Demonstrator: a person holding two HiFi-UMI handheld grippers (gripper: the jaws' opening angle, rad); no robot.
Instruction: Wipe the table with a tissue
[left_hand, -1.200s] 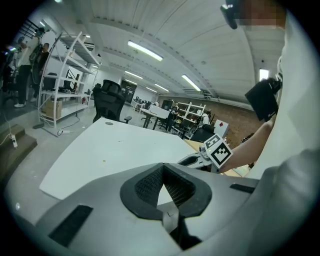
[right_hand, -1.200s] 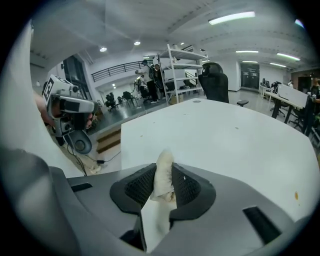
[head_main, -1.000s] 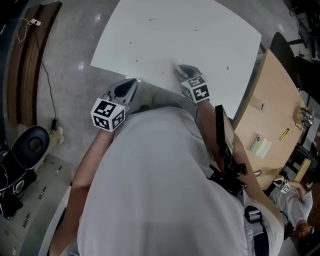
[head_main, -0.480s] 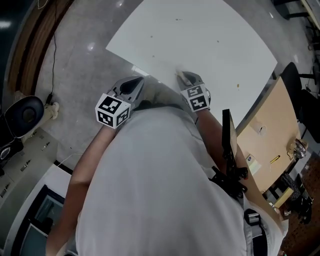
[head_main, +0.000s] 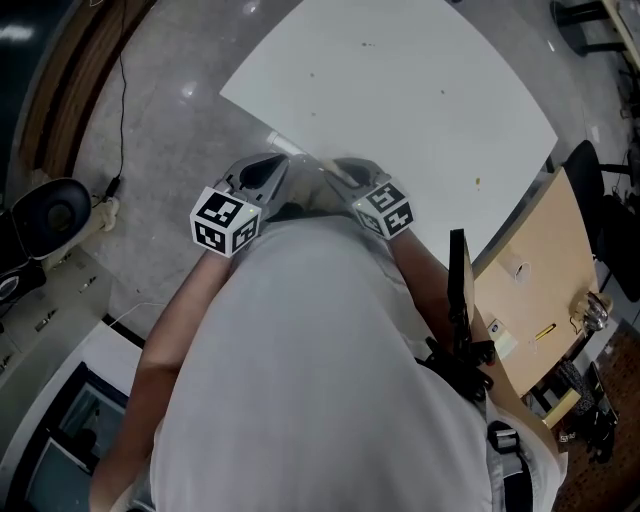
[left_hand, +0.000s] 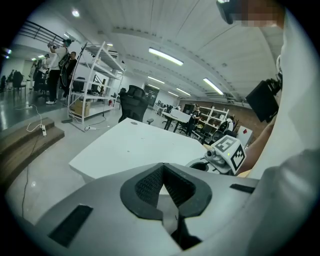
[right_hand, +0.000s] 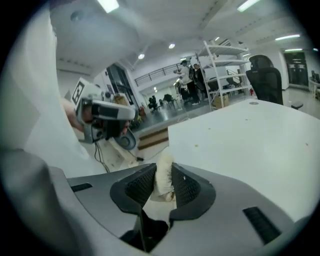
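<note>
The white table (head_main: 400, 90) fills the top of the head view, with small specks (head_main: 477, 182) on it. My right gripper (head_main: 337, 170) hangs at the table's near edge, shut on a crumpled white tissue (right_hand: 164, 175). The tissue sticks up between the pads, with the table (right_hand: 250, 135) stretching beyond it. My left gripper (head_main: 272, 163) is off the table's near corner over the floor. Its tips (left_hand: 163, 167) meet with nothing between them. The table (left_hand: 135, 145) lies ahead of them. Each gripper view shows the other gripper: the right gripper (left_hand: 222, 155) and the left gripper (right_hand: 105, 117).
A wooden desk (head_main: 530, 290) with small items stands to the right, and a black chair (head_main: 590, 180) beside it. A cable (head_main: 120, 100) runs over the grey floor on the left. Metal shelves (left_hand: 95, 85) and standing people (left_hand: 55, 55) are far off.
My right gripper has drawn back and left with the tissue, from over the table to its near edge, closer to the left gripper. The left gripper has barely moved.
</note>
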